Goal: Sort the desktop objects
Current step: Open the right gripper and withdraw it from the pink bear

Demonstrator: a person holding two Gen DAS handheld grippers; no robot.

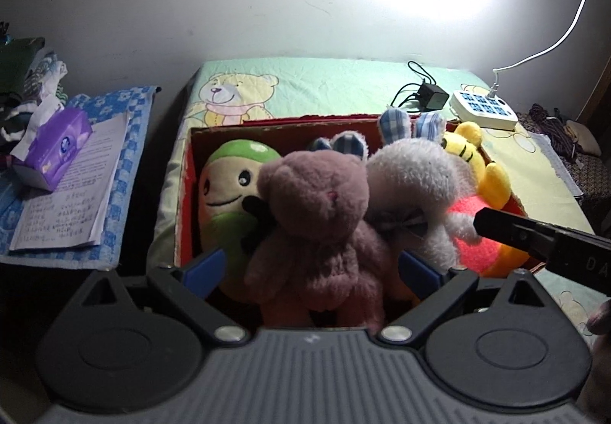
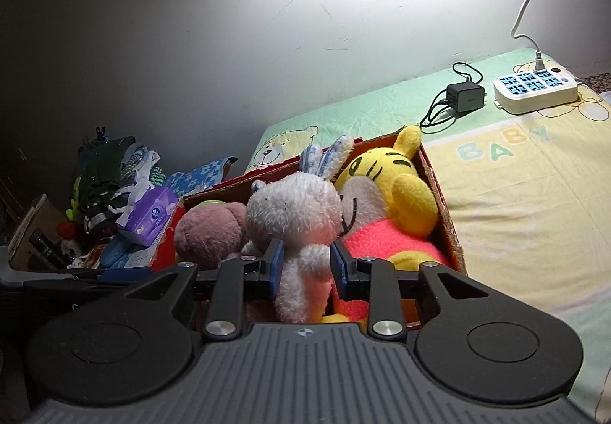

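**Q:** Why are 4 plush toys packed upright in the red box [image 1: 184, 195] on the bed [image 2: 515, 202]?

**A:** Sorting, by the look of it. Left to right in the left wrist view: a green-capped plush [image 1: 225, 191] against the left wall, a mauve bear [image 1: 324, 229] at centre, a white rabbit [image 1: 416, 176] beside it, and a yellow tiger [image 1: 492, 179] wedged at the right wall. Standing shoulder to shoulder, each props up its neighbour.

**Q:** And the left gripper [image 1: 309, 267]?

**A:** Its jaws stand wide, 1 on either side of the bear's body, and neither pad visibly presses the fur. Judged from that, it is either lined up to grip or has just let go.

**Q:** The right gripper [image 2: 305, 263]?

**A:** Jaws narrow, pinching the white rabbit [image 2: 294, 210] at the torso, likely to steady it in the box.

**Q:** Off to the right?

**A:** A charger [image 2: 464, 95] and a power strip [image 2: 534, 86] lie on the bedsheet, well apart from the box.
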